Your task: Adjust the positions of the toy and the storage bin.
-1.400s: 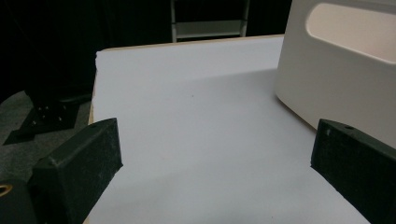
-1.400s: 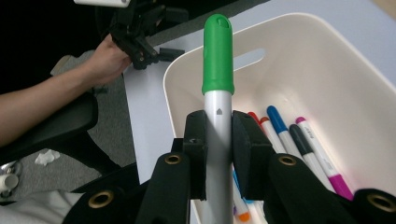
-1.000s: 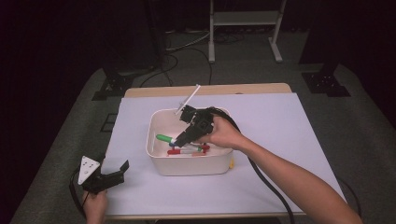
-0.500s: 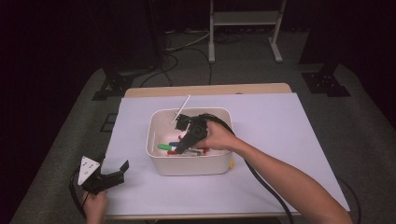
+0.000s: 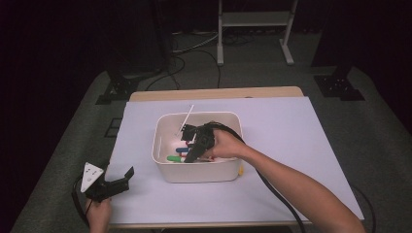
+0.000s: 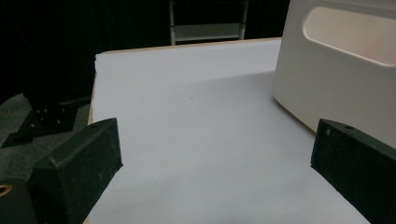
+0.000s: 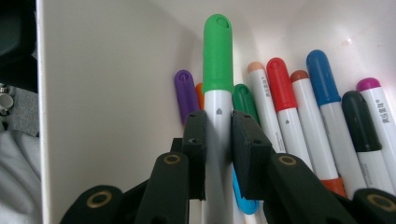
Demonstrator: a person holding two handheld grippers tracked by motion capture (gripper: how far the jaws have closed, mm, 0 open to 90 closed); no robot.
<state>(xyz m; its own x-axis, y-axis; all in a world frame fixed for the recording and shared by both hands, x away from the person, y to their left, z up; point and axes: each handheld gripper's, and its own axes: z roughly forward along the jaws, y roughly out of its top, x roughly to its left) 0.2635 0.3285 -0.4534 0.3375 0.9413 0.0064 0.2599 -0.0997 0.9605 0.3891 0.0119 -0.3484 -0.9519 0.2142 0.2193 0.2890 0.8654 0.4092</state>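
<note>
Wooden table (image 5: 214,93); white sheet (image 5: 291,131); cream bin (image 5: 197,172) on sheet.

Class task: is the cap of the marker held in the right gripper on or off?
On. In the right gripper view the green cap sits on the white marker, clamped by the right gripper.

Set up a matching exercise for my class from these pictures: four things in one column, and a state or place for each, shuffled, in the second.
Things:
1. left gripper
2. right gripper
3. green-capped marker
4. white bin

States or places:
A. clamped between two black jaws
B. jaws wide apart, nothing between them
C. stands on the white table cover, markers inside
D. reaching down into the bin, jaws shut

Pairs: 1-B, 2-D, 3-A, 4-C
</note>
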